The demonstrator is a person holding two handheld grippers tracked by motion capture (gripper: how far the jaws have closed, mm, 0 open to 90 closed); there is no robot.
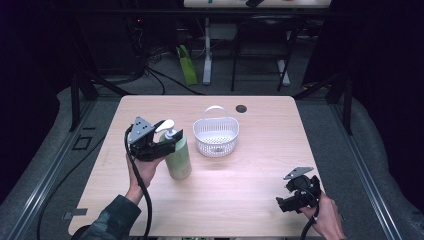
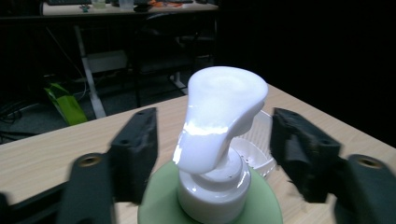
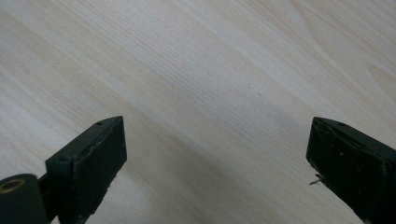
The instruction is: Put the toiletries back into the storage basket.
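On the table (image 1: 250,170), unlabelled green pump bottle (image 1: 178,156), left gripper (image 1: 167,142) jaws apart

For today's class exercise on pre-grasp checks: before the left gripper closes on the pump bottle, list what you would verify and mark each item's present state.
1. Left gripper jaws open, one on each side of the white pump head: ok.
2. Jaws touching the pump: no, gaps show; ok.
3. Green pump bottle upright on the table: ok.
4. White basket standing apart from the bottle: ok.
5. Right gripper open over bare wood, away from the bottle: ok.
6. Bottle weight or fill: cannot tell.
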